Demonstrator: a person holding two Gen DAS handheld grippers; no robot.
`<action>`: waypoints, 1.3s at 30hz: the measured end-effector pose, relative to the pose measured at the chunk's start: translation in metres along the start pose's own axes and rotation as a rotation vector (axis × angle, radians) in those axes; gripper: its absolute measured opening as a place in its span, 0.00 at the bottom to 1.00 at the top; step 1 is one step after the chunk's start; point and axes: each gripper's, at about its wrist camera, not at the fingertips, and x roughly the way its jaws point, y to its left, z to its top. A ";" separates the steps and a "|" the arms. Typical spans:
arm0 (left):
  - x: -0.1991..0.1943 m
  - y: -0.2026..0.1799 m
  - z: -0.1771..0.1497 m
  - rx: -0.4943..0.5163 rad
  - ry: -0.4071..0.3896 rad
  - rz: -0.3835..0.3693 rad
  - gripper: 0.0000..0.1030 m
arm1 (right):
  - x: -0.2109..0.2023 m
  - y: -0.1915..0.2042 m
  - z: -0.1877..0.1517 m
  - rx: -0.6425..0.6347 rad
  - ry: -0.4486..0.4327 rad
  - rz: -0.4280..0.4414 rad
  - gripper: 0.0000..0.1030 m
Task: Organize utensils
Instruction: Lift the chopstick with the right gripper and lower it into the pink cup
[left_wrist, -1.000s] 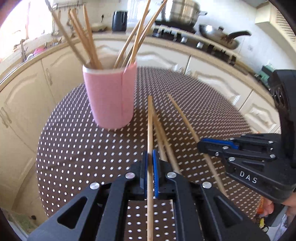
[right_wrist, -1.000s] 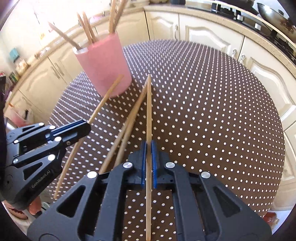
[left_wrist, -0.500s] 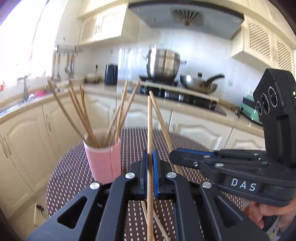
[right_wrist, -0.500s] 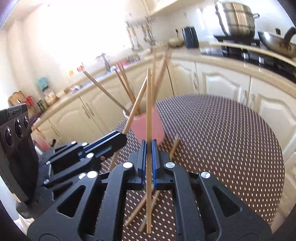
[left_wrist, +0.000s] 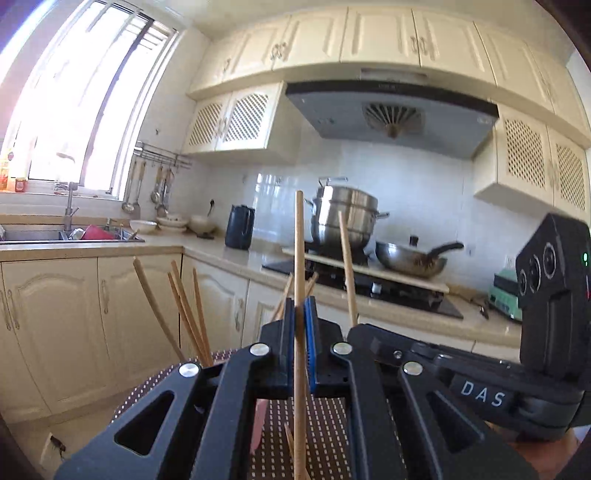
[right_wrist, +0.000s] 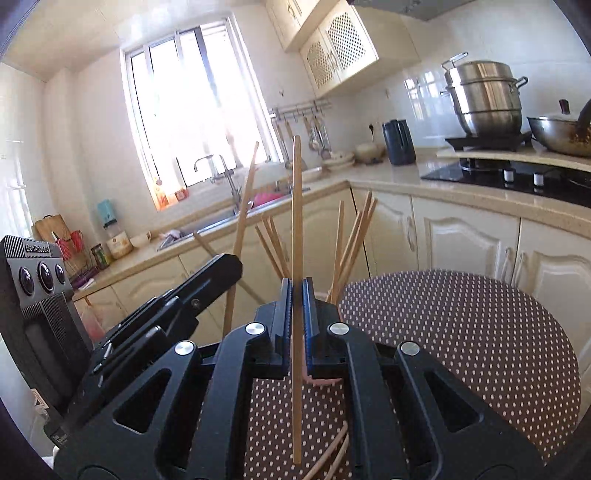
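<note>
At frame centre, the left gripper (left_wrist: 300, 325) is pinching an upright chopstick (left_wrist: 299, 258) while the right gripper (right_wrist: 297, 306) is pinching another chopstick (right_wrist: 296, 221) before the pink cup (right_wrist: 321, 380).

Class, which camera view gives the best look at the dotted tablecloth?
The right wrist view: the dotted tablecloth spreads wide and unobstructed to the right of the right claw. In the left wrist view only small patches of it show around and under the left claw.
</note>
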 end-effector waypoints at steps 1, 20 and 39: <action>0.002 0.003 0.001 -0.007 -0.023 0.007 0.05 | 0.003 -0.001 0.001 0.003 -0.013 0.005 0.06; 0.054 0.031 -0.001 -0.005 -0.231 0.106 0.05 | 0.069 -0.016 0.019 -0.032 -0.253 0.074 0.06; 0.077 0.048 -0.014 -0.020 -0.280 0.177 0.06 | 0.089 -0.027 -0.005 -0.061 -0.231 0.117 0.06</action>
